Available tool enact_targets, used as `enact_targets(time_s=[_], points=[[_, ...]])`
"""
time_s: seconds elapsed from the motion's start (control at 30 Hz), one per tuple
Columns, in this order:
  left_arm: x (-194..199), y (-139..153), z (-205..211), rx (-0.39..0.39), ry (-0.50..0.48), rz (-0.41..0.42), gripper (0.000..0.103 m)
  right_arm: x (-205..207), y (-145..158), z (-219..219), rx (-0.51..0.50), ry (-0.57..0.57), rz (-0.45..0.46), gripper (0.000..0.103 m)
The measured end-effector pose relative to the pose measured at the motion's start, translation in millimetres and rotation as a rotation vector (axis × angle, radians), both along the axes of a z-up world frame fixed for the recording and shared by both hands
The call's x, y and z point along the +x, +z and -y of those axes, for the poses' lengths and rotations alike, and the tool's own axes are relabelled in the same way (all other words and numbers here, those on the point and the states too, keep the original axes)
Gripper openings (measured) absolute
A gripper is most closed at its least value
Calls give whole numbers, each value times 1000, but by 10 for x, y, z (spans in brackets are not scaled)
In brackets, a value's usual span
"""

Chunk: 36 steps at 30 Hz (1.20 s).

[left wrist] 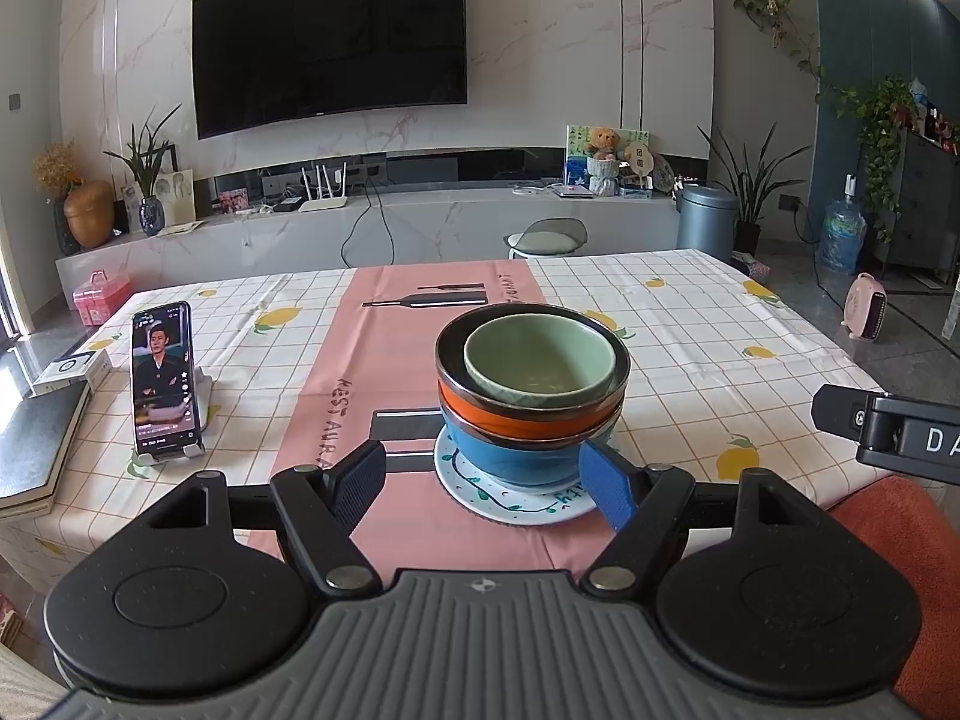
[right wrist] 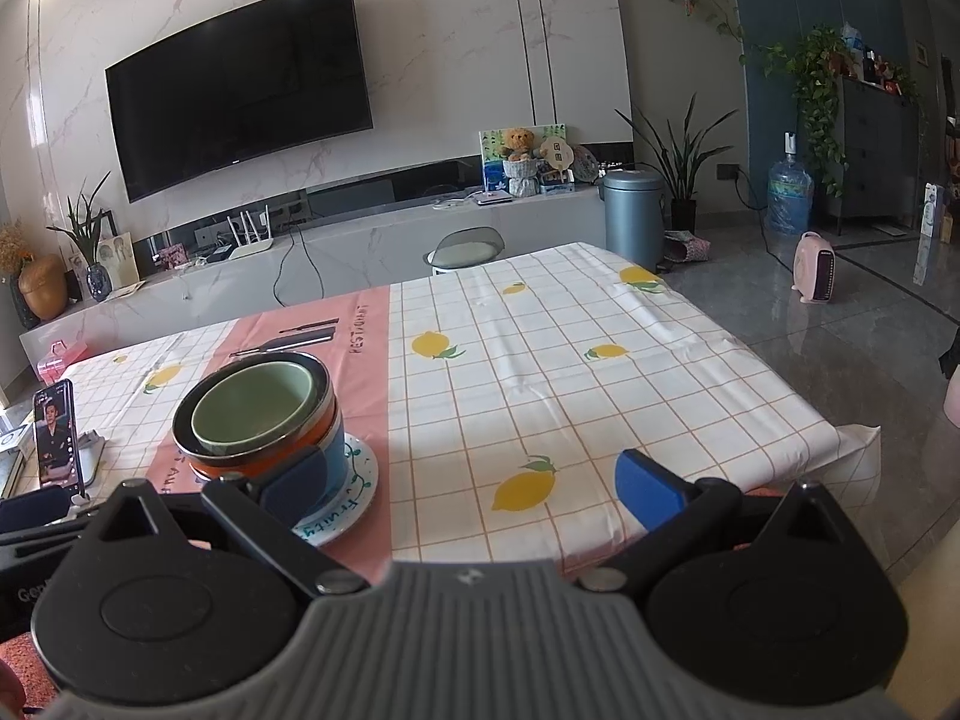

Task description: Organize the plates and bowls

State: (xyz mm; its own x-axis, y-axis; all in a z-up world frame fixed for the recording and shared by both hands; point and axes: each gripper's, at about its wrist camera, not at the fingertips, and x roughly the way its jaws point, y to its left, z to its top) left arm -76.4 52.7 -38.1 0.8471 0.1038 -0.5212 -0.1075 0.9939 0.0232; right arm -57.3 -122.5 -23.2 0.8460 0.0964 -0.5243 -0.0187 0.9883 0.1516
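A stack of bowls stands on a white plate (left wrist: 528,501) with green lettering, on the pink runner. From the bottom up: a blue bowl (left wrist: 516,459), an orange bowl (left wrist: 510,417), a dark-rimmed bowl (left wrist: 447,354), and a pale green bowl (left wrist: 540,360) nested on top. My left gripper (left wrist: 483,483) hovers open just in front of the stack, with nothing between its fingers. In the right wrist view the stack (right wrist: 258,414) and the plate (right wrist: 354,504) sit at the lower left. My right gripper (right wrist: 474,486) is open over the lemon-print cloth, to the right of the stack.
A phone (left wrist: 163,378) on a stand plays a video at the table's left. A book (left wrist: 36,438) lies at the left edge. The lemon-print tablecloth (right wrist: 570,360) spreads right to the table edge. A stool (left wrist: 546,237) stands beyond the far edge.
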Motion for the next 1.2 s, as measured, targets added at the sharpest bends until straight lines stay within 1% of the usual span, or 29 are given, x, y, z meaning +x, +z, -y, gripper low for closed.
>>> enact_targets(time_s=[0.87,1.2], points=[[-7,13,2,-1,-3,3,86,-20,14,-66,-27,12,-1,100],[24,85,44,-4,-7,9,86,-7,23,-66,-27,15,-9,100]])
